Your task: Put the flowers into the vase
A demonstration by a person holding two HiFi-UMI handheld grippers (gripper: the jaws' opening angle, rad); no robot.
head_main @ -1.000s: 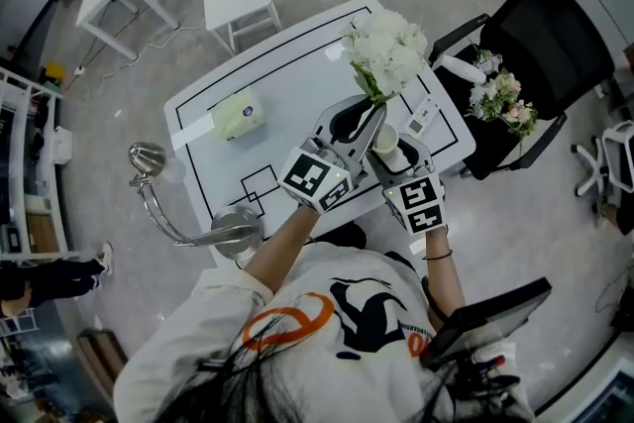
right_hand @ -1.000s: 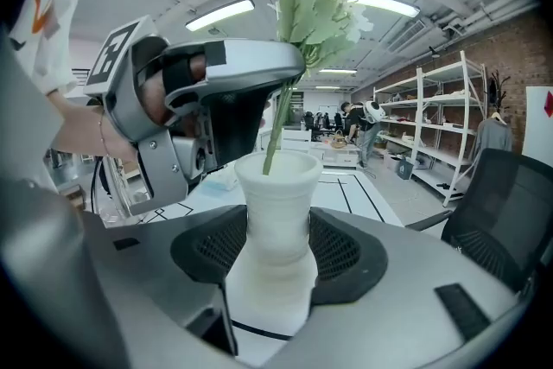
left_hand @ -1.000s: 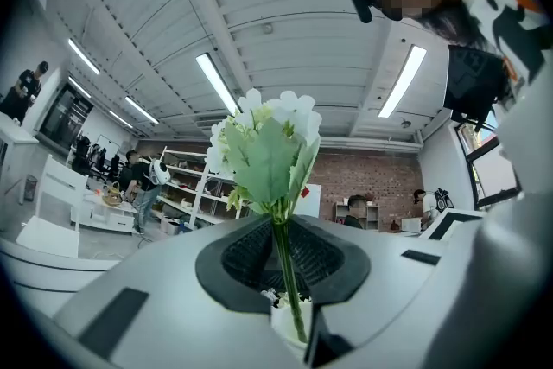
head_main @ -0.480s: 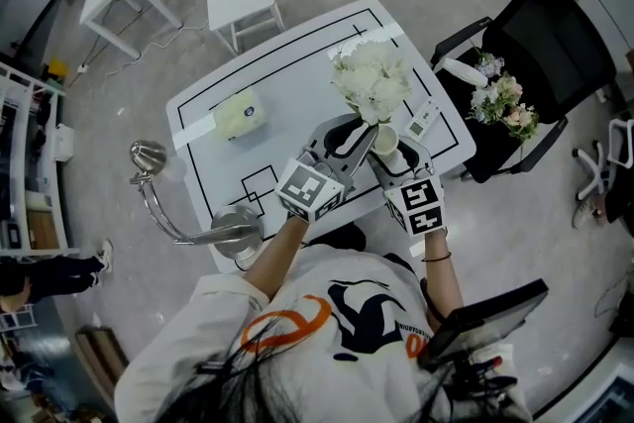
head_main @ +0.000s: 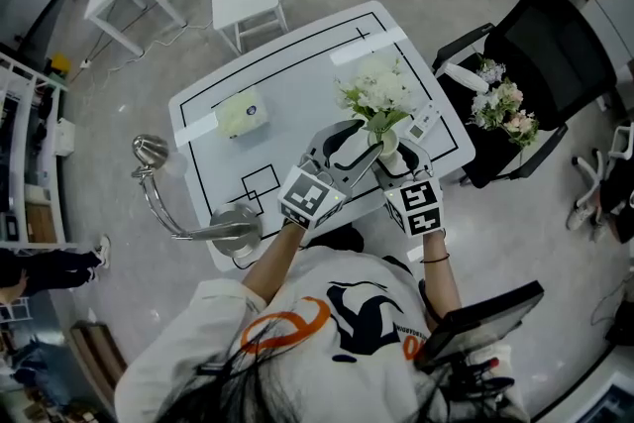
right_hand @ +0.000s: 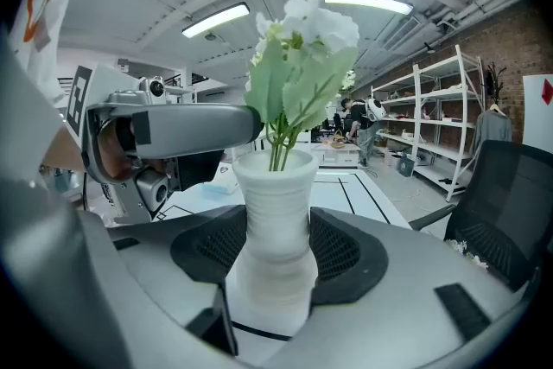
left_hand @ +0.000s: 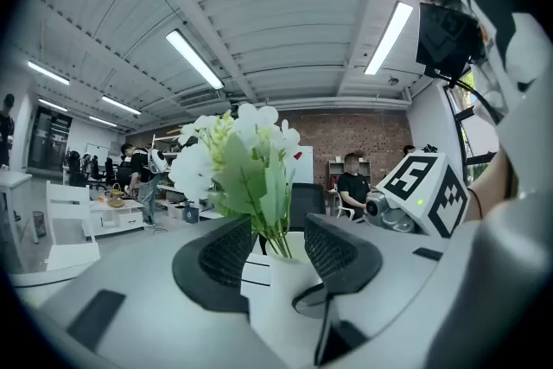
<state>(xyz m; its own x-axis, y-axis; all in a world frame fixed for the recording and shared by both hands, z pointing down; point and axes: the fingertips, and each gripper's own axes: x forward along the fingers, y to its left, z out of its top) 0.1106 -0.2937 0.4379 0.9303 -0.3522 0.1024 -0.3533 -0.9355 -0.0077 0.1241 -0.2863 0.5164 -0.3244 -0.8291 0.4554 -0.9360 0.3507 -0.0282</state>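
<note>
flowers [head_main: 381, 94]: stems [right_hand: 278, 153] in vase [right_hand: 276, 203], near right of table [head_main: 277, 104] | left gripper [left_hand: 275, 248]: jaws opening, stems between, pads [left_hand: 229, 251] clear | right gripper [right_hand: 278, 253]: clamped on vase waist | handling: blooms light, soft, likely top-heavy; hold stems low, vase at waist

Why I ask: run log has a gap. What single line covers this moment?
left tool: opening, flowers between jaws, ungripped | right tool: shut on vase | flowers: in upright vase
</note>
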